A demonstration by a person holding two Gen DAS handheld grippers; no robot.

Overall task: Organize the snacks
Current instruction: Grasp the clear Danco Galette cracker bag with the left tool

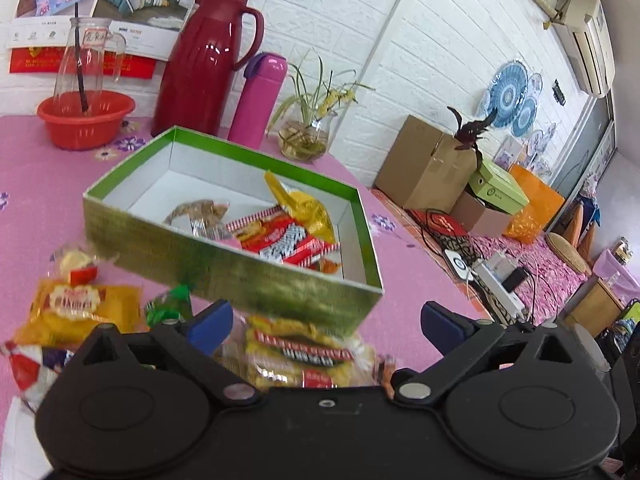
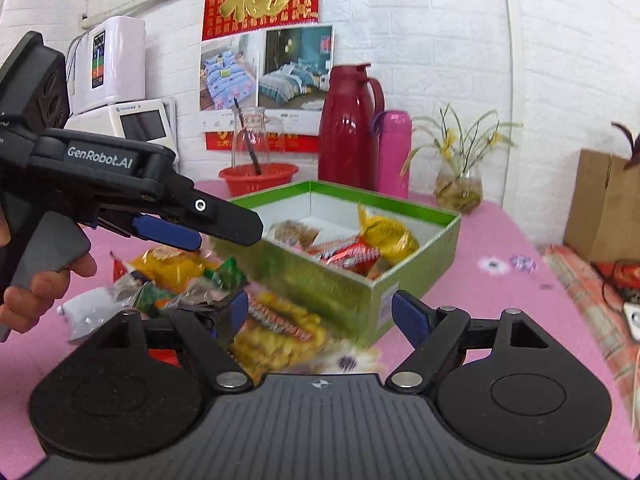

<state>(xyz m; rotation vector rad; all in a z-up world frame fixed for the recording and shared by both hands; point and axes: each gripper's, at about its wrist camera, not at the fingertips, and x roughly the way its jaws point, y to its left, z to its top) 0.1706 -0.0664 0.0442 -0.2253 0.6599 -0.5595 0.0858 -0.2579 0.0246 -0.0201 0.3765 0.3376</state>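
Beside green box (image 1: 224,276) edge, both claws agape

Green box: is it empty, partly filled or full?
Partly filled. The green box holds several snack packets toward one end; bare white floor shows at the other.

The near wall of the green box (image 1: 240,276) is smeared by motion blur in both views, so any print on it cannot be read. At the lower centre of the left wrist view, a yellow snack packet (image 1: 298,354) lies partly hidden behind the gripper body and under the box's corner; its lettering is too blurred to read. At the left edge of that view, a red-and-white packet (image 1: 24,372) is cut off. In the right wrist view, the loose wrappers (image 2: 160,288) on the desk (image 2: 480,292) blur together, perhaps five or six. The person's hand (image 2: 36,292) is cropped at the left edge.
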